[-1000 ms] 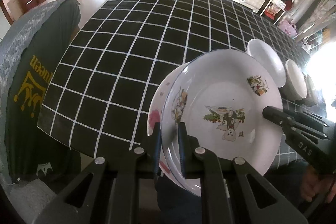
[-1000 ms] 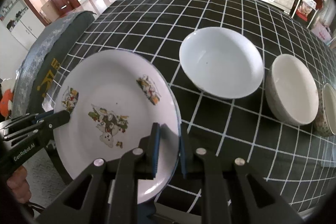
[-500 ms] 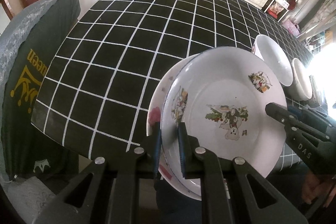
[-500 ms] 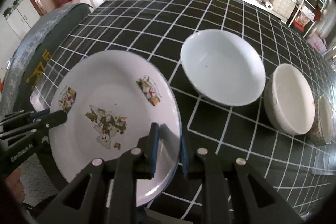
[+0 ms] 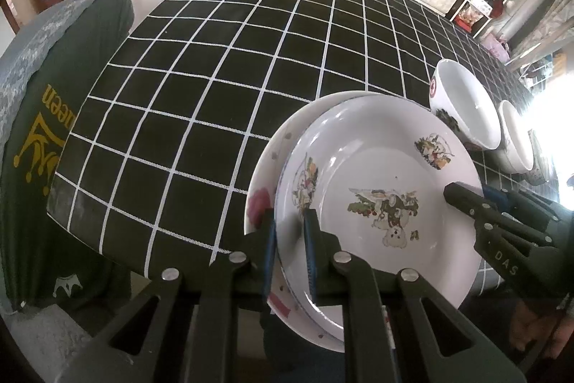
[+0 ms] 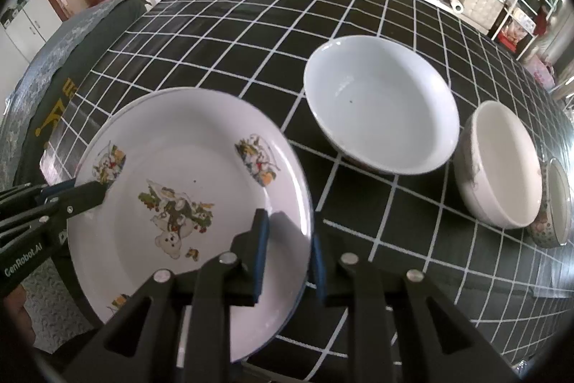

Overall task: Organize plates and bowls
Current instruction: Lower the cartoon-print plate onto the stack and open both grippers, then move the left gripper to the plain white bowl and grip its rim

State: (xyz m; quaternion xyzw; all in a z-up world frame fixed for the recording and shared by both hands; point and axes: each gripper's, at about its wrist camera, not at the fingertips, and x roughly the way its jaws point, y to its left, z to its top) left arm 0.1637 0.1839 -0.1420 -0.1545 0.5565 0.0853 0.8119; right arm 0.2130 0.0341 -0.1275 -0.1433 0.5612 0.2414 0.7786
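Note:
A white cartoon-print plate lies on top of a flower-print plate, both over the table's near edge. My left gripper is shut on the left rims of the two stacked plates. In the right wrist view the cartoon plate has its right rim between the jaws of my right gripper, which are opening, and a gap shows beside the left pad. To the right, a wide white bowl, a smaller white bowl and a patterned bowl stand in a row.
The table wears a black cloth with a white grid. A chair draped in dark green cloth stands off its left edge. Cabinets and shelves line the far side of the room. A person's hand holds the right gripper.
The right gripper's jaws have spread apart at the cartoon plate's rim. The left gripper keeps the same grip on the plates, which have hardly moved.

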